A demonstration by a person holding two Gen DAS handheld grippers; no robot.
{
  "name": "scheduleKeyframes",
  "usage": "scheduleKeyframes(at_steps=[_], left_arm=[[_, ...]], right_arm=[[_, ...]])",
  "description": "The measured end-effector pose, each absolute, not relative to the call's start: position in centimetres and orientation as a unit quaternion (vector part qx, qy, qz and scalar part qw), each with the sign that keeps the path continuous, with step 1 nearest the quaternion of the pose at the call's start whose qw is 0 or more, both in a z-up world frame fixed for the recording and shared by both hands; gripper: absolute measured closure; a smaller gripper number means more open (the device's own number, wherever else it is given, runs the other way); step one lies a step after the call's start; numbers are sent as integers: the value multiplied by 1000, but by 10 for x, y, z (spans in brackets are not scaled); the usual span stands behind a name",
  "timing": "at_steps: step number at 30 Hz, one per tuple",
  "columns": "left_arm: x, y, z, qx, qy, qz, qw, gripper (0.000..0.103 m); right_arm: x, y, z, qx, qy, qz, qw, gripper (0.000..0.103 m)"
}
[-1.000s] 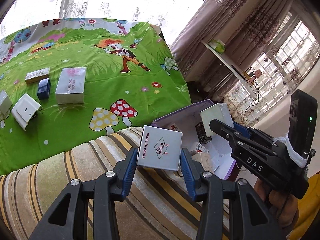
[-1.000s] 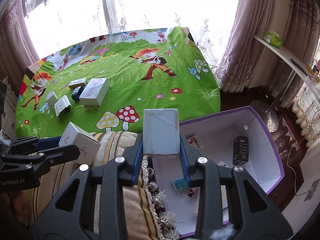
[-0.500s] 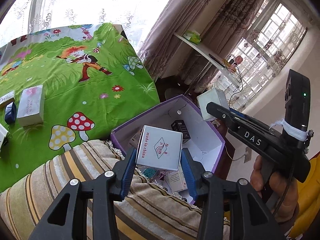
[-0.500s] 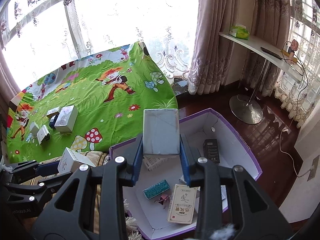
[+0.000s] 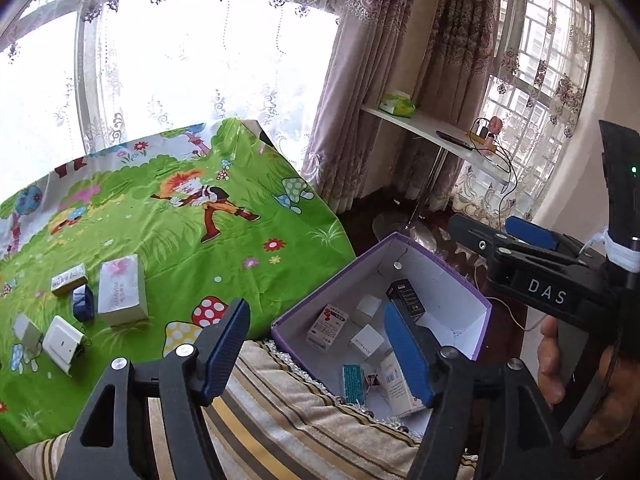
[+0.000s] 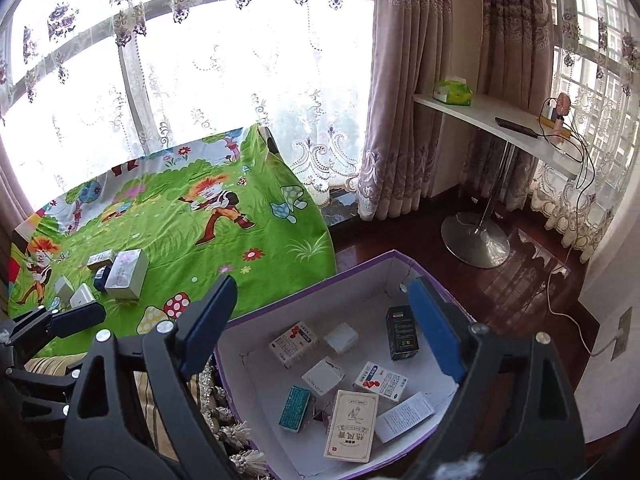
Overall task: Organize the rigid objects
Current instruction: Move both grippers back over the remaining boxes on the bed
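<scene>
Both grippers, left (image 5: 316, 354) and right (image 6: 320, 328), have jaws that just sprang apart, nothing between them, over the purple-rimmed box (image 6: 436, 280) now holding the small cartons. Green cartoon sheet (image 6: 180, 216) carries five more boxes (image 6: 126, 274). Lace curtains (image 6: 240, 60), white shelf (image 6: 492, 118), dark wood floor (image 6: 532, 280).

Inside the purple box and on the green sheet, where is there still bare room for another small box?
In the purple box, the floor along the far wall, behind the black carton, is bare; so is the strip by the left wall. The near middle is crowded with cartons. On the green sheet, everything right of the grey box cluster is free, out to the mushroom prints.
</scene>
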State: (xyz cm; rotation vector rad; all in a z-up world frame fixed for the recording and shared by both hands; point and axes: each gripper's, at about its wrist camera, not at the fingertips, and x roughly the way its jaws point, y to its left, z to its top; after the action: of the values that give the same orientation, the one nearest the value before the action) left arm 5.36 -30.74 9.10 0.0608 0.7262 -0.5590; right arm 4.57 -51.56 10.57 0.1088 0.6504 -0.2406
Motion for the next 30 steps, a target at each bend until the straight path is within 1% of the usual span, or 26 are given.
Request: scheduleKeyframes(at_steps=[2, 3, 6, 8, 11, 15, 20, 25, 30], left_arm=[[47, -304, 100, 54, 303, -259, 916, 24], [45, -303, 103, 67, 288, -254, 921, 19], [45, -294, 111, 84, 259, -222, 936, 18], [49, -284, 113, 79, 253, -227, 937, 18], [60, -263, 114, 42, 274, -260, 925, 18], [77, -237, 110, 40, 305, -255, 916, 18], [92, -187, 102, -10, 324, -252, 912, 18], [100, -149, 92, -17, 333, -244, 911, 18], [112, -112, 78, -21, 355, -233, 905, 18]], right_arm=[[44, -512, 113, 48, 303, -127, 943, 5], [43, -511, 117, 51, 296, -124, 946, 4], [43, -506, 126, 59, 282, -120, 950, 4], [45, -499, 130, 57, 270, -113, 954, 4], [49, -484, 133, 54, 258, -83, 961, 4], [65, -461, 131, 57, 281, -43, 957, 4], [86, -429, 125, 68, 304, 10, 950, 4], [105, -393, 120, 50, 321, 39, 945, 4], [129, -370, 117, 61, 341, 69, 935, 4]])
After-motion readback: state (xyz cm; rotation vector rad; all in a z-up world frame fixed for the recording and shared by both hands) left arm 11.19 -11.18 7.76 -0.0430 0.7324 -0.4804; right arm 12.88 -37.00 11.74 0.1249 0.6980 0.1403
